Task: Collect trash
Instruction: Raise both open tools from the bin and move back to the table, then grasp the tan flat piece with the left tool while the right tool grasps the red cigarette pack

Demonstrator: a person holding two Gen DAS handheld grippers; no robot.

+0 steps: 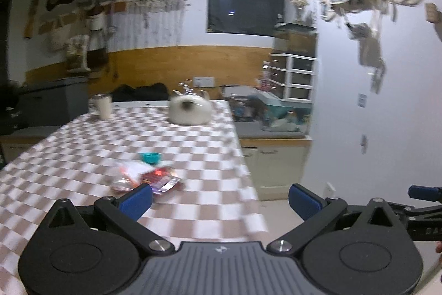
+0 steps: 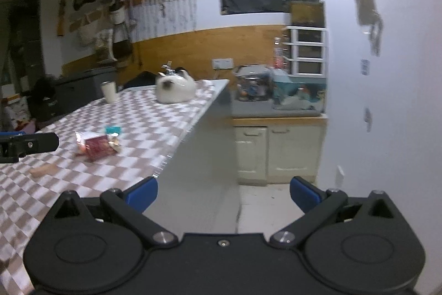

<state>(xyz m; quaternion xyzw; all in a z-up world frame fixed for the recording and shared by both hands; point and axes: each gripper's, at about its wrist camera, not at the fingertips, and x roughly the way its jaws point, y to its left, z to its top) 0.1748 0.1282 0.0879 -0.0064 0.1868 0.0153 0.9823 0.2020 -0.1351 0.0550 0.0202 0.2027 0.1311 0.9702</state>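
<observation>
left gripper [image 1: 220, 199] wide, empty | right gripper [image 2: 223, 195] wide, off table edge | wrappers [image 1: 149, 174] mid checked table [image 1: 69, 156] | you approach low, straddle the pile, then close

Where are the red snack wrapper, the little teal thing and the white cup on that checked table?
red snack wrapper [image 2: 99, 148], right wrist view, middle of its red face.
teal thing [image 1: 150, 156], left wrist view, its centre.
white cup [image 2: 108, 92], right wrist view, middle of its side.
</observation>
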